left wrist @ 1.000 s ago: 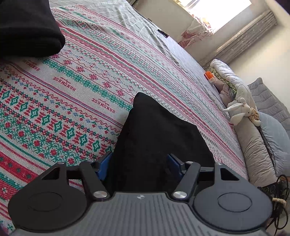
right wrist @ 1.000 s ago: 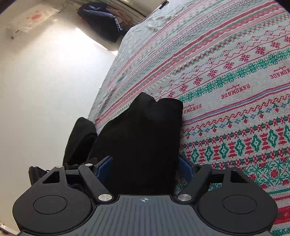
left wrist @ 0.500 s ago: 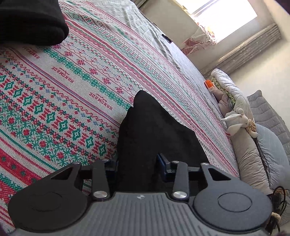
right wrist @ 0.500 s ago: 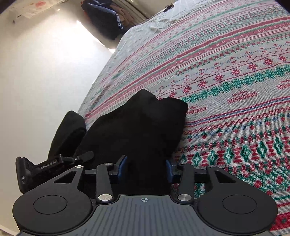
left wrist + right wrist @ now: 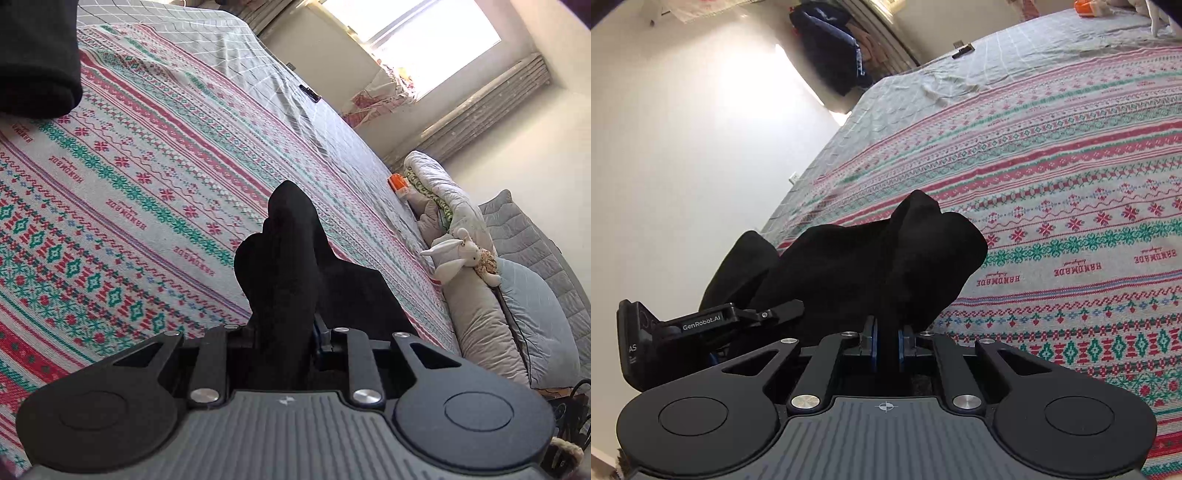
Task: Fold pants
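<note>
A second ago both tools were spread wide around the black pants (image 5: 291, 266) lying flat on the patterned bed (image 5: 147, 184). Now the left tool (image 5: 284, 332) is seen closing on a bunched edge of the cloth, and the right tool (image 5: 885, 341) closing tight on another pinched fold. The fabric has been gathered and raised off the bed at both grips, so the fold is judged ready to be carried over

Right gripper (image 5: 885, 341): I see its jaws closing on a bunched fold of the black pants (image 5: 871, 266) | left gripper (image 5: 713, 328): beside it, against the same cloth | patterned blanket (image 5: 1071, 206): spread beneath, pants lying on it
</note>
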Tool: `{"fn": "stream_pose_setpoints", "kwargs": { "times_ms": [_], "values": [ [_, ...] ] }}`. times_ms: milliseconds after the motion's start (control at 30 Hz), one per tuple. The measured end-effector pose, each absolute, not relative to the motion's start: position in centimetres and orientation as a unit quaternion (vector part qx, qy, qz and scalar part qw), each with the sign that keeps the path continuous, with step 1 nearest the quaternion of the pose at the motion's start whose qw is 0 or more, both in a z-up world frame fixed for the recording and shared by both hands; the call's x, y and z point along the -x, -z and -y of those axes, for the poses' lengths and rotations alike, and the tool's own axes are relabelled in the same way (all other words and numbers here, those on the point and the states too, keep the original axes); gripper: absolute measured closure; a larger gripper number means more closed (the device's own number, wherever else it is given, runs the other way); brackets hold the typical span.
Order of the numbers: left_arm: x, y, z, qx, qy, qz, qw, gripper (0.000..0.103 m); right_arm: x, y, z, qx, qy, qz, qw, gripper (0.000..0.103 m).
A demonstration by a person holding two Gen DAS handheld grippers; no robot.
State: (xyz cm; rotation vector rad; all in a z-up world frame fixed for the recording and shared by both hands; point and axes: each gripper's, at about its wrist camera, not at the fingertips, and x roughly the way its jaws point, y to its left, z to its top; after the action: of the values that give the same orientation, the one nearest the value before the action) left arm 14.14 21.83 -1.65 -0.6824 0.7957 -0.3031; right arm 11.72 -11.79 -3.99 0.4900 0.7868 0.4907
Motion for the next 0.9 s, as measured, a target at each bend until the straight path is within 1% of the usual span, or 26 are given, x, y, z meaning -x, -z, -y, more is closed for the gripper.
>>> {"fn": "stream_pose_setpoints", "kwargs": {
  "times_ms": [400,633,667,733,767,833,900],
  "values": [
    [-16.9,1.0,-12.5,0.340,0.224,-0.357,0.841,0.061,-12.7,-0.3,22.0,-0.279,-0.150,-0.306,0.898,0.093],
    [-19.0,0.7,-8.4,0.331,0.253,-0.325,0.849,0.061,-14.7,-0.8,26.3,-0.293,-0.099,-0.266,0.913,0.092],
    [-19.4,0.9,-7.8,0.312,0.236,-0.324,0.861,0.058,-15.5,-0.2,26.7,-0.284,-0.090,-0.273,0.915,0.092],
    [-20.0,1.9,-6.8,0.253,0.168,-0.334,0.892,0.054,-17.1,1.6,27.6,-0.284,-0.052,-0.304,0.908,0.082],
    [-20.3,2.5,-6.3,0.226,0.135,-0.343,0.902,0.052,-17.7,2.8,28.3,-0.288,-0.028,-0.319,0.902,0.081],
    [-20.8,3.5,-5.8,0.188,0.092,-0.361,0.909,0.051,-18.3,5.0,29.3,-0.299,0.011,-0.356,0.885,0.080],
    [-20.8,3.7,-6.1,0.178,0.091,-0.373,0.906,0.049,-18.5,6.1,30.0,-0.320,0.010,-0.378,0.869,0.080]
  ]
}}
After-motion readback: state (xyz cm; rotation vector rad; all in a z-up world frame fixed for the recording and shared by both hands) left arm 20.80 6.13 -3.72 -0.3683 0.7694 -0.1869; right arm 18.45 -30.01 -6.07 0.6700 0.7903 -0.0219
